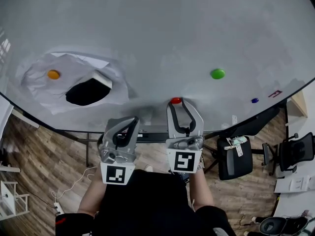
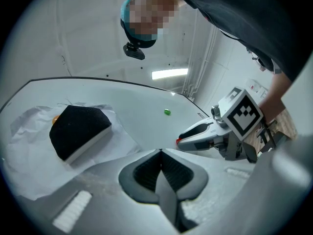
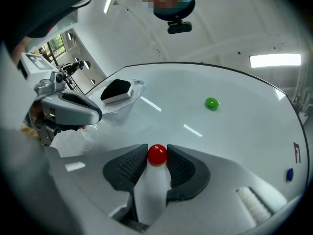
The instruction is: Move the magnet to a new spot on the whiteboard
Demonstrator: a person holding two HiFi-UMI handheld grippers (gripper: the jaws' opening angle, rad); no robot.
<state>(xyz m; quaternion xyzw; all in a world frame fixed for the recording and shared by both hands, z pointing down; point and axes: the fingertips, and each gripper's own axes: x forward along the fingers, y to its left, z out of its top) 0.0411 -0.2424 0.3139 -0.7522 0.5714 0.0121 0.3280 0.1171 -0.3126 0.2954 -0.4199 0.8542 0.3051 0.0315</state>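
Right tongs on the magnet — left tongs idle.
My right gripper (image 3: 157,150) pinches the red magnet (image 1: 175,101) low on the whiteboard (image 1: 157,28); my left gripper (image 2: 160,153), closed and empty, sits just left of it — 1 green magnet (image 1: 217,73) up-right, black eraser (image 1: 88,90) well left.

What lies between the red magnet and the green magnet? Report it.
Nothing: bare whiteboard between the red magnet and green magnet, only a light glint, in the right gripper view.

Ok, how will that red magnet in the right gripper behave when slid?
The red magnet looks glossy and domed, so it may slip from the right gripper. Small, probably light. It should cling to the smooth whiteboard yet slide.
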